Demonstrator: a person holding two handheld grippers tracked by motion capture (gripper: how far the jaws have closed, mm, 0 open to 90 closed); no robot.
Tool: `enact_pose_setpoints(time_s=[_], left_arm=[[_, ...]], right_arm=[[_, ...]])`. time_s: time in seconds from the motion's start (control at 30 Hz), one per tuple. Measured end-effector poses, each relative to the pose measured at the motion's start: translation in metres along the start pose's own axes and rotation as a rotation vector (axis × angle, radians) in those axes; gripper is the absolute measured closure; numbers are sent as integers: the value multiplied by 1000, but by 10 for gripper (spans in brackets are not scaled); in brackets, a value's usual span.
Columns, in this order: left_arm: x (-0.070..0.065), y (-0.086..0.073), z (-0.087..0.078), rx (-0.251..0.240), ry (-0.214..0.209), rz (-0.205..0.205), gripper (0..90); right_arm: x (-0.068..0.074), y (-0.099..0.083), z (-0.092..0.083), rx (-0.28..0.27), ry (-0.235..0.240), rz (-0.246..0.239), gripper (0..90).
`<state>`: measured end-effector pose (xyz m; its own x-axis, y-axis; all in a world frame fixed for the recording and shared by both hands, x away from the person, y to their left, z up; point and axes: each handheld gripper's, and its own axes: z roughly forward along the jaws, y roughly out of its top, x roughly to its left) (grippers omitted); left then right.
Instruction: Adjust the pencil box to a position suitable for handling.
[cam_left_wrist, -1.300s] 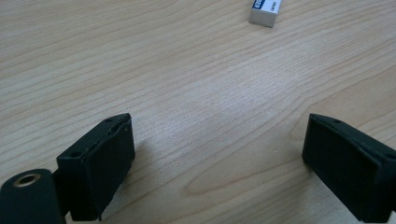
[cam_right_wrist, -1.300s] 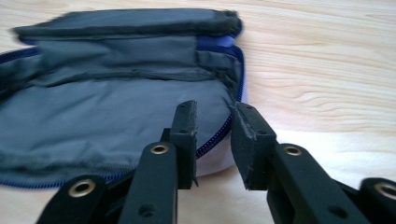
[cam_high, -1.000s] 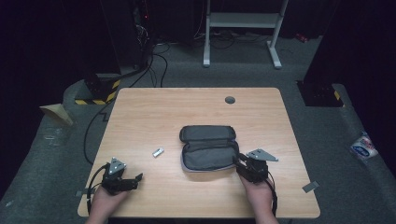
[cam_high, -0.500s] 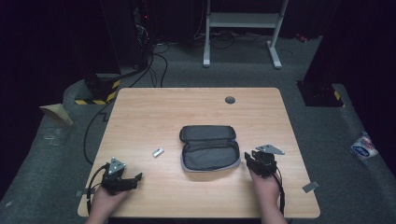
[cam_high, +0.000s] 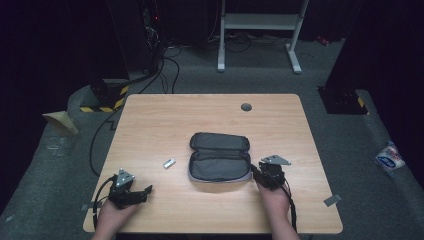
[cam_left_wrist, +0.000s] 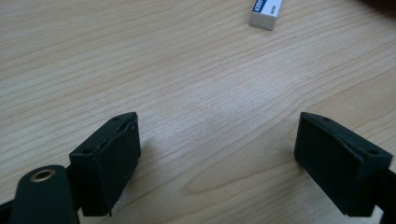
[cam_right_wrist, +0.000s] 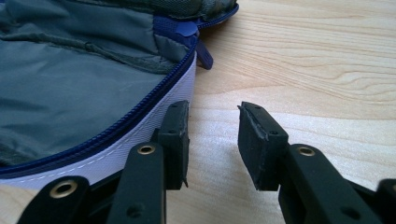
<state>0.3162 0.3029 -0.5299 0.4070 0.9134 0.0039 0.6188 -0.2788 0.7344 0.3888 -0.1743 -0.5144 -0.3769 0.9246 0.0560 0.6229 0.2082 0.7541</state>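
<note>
Your work surface is a light wooden table (cam_high: 165, 120) with a dark round grommet (cam_high: 246, 107) near its far edge, standing on grey carpet in a dim room; a white metal frame (cam_high: 260, 30) stands beyond it and black cables (cam_high: 150, 80) trail off at far left. An open grey pouch (cam_high: 219, 157) lies at the table's centre, with a small white eraser (cam_high: 169, 163) just left of it. Your left gripper (cam_high: 134, 196) rests at the near left, jaws spread wide over bare wood; its own view adds the eraser's blue printing (cam_left_wrist: 266, 8). Your right gripper (cam_high: 257, 175) sits at the pouch's right edge, jaws narrowly apart, holding nothing; its view reveals the blue zipper (cam_right_wrist: 140, 109) and pull tab (cam_right_wrist: 204, 55).
</note>
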Motion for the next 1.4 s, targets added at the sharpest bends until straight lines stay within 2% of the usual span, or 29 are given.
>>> enact_pose_setpoints(time_s=[0.13,0.23,0.33,0.47,0.6,0.67,0.77,0.83,0.97,1.03,1.17,1.2,1.23,1.27,1.37,1.4], left_arm=[[0,0,0,-1,1,-1,150],[0,0,0,-1,1,-1,150],[0,0,0,0,1,-1,150],[0,0,0,1,4,0,148],[0,0,0,1,6,-1,148],[-1,0,0,-3,14,1,155],[-4,0,-2,-24,8,32,232],[-7,0,-1,-36,31,48,270],[-6,1,-2,-29,47,28,286],[-5,1,-4,-27,44,3,308],[-1,1,-8,-51,9,-45,309],[-1,2,-8,-48,-3,-47,312],[0,3,-7,-33,-30,-40,313],[-1,4,-5,-12,-38,-34,308],[-4,6,-3,-6,-8,-21,348],[-4,8,-3,-3,-11,-25,354]], right_arm=[[-3,0,0,4,-7,7,615],[-11,-3,-6,-5,-17,20,584],[-21,-11,-13,16,-24,37,515],[-33,-26,-22,41,-71,-12,451],[-40,-35,-32,53,-76,-25,325],[-43,-38,-34,56,-84,-15,260],[-43,-39,-34,45,-89,-20,251],[-42,-39,-34,50,-91,-9,254],[-41,-39,-34,49,-91,-7,257],[-41,-39,-34,50,-91,-7,257],[-41,-39,-34,50,-91,-6,257],[-41,-39,-34,50,-91,-7,257],[-41,-39,-34,50,-91,-6,257],[-42,-39,-34,50,-91,-6,257],[-41,-39,-34,51,-91,-6,256],[-41,-38,-34,51,-90,-6,255]])
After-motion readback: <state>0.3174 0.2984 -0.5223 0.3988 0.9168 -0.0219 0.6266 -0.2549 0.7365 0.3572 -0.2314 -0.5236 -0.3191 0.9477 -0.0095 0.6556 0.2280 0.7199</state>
